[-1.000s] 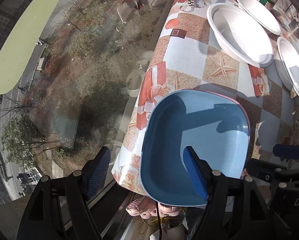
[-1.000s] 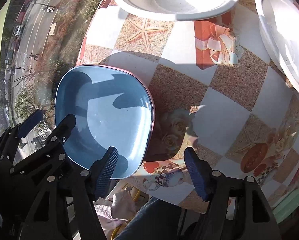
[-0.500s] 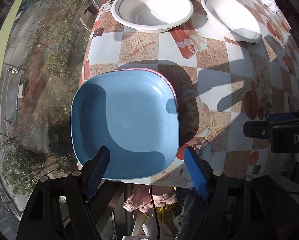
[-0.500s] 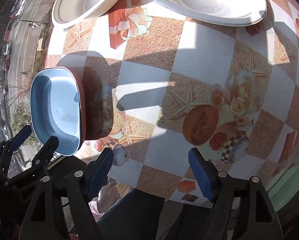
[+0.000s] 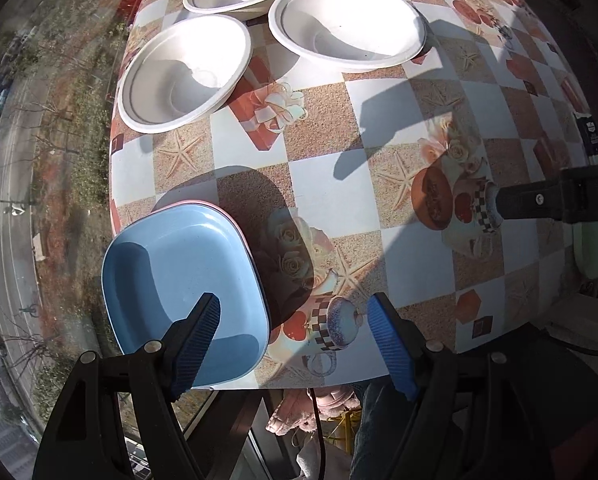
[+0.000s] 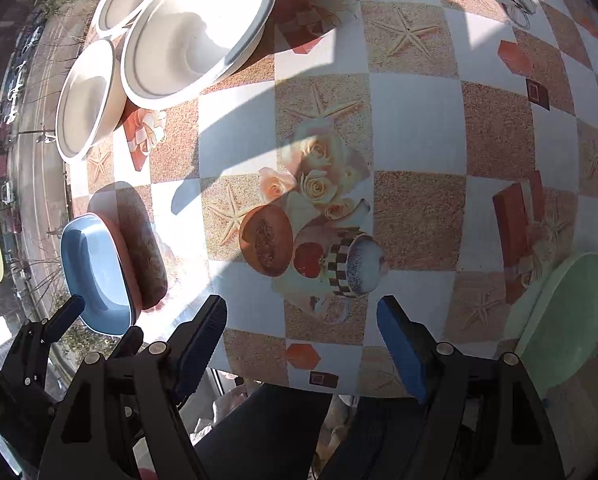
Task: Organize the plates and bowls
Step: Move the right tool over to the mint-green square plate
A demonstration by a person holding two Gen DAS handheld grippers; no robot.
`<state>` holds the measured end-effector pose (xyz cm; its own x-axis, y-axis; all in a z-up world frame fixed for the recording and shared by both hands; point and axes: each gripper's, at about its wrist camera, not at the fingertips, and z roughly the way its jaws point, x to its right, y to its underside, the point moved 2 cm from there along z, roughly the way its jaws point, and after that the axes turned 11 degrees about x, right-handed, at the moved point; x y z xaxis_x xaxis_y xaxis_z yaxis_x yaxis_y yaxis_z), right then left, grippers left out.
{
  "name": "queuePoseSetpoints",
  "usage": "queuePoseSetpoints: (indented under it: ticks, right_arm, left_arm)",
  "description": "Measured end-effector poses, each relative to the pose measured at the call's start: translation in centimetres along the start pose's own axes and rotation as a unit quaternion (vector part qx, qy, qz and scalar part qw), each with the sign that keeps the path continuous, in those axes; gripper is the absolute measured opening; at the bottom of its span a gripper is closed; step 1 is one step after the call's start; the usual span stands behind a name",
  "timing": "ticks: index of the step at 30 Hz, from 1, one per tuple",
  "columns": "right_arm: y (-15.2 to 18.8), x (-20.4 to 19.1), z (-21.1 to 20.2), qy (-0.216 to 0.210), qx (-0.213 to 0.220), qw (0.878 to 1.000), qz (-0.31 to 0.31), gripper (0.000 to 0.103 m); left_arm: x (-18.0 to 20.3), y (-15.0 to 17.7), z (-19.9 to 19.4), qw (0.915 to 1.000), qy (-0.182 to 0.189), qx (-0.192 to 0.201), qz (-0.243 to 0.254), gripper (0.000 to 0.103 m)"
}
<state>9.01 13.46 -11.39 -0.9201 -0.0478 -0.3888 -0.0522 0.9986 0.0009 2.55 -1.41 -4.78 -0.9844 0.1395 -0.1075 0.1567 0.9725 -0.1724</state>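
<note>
At the counter's near left corner, the square blue plastic plate lies on a pink one, now left of the left gripper rather than between its fingers as half a second ago. Both that and the right gripper hang wide and hold nothing. Three round white bowls sit beyond. Only the right view shows the pale green plate fully, at the right edge.

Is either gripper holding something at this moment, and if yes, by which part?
Nothing is held. The left gripper and right gripper are both open and empty; the blue plate lies on the table.
</note>
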Motion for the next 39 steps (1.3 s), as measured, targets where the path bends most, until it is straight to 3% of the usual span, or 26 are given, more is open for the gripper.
queuePoseSetpoints:
  ticks: [7, 10, 20, 26, 28, 39]
  right_arm:
    - [-0.4, 4.8, -2.0, -0.002, 0.021, 0.999, 0.049, 0.079]
    - [1.1, 6.2, -2.1, -0.002, 0.031, 0.997, 0.07, 0.079]
    - [1.5, 10.9, -4.0, 0.017, 0.073, 0.987, 0.145, 0.079]
    - [2.0, 15.1, -5.7, 0.048, 0.094, 0.979, 0.176, 0.078]
    - [2.4, 14.8, -4.6, 0.065, 0.097, 0.976, 0.182, 0.079]
    - [5.8, 21.4, -5.1, 0.144, 0.091, 0.96, 0.221, 0.079]
  left_arm:
    - [2.2, -0.5, -0.2, 0.9991, 0.004, 0.002, 0.043, 0.079]
    - [3.6, -1.1, -0.5, 0.9978, 0.005, 0.004, 0.066, 0.079]
    - [7.1, -3.7, -0.8, 0.9922, 0.015, 0.007, 0.123, 0.079]
    - [9.2, -5.0, -0.8, 0.9889, 0.023, 0.008, 0.147, 0.079]
    - [9.8, -5.5, -0.7, 0.9883, 0.029, 0.005, 0.149, 0.079]
    - [13.1, -7.2, 0.1, 0.9866, 0.064, -0.017, 0.149, 0.079]
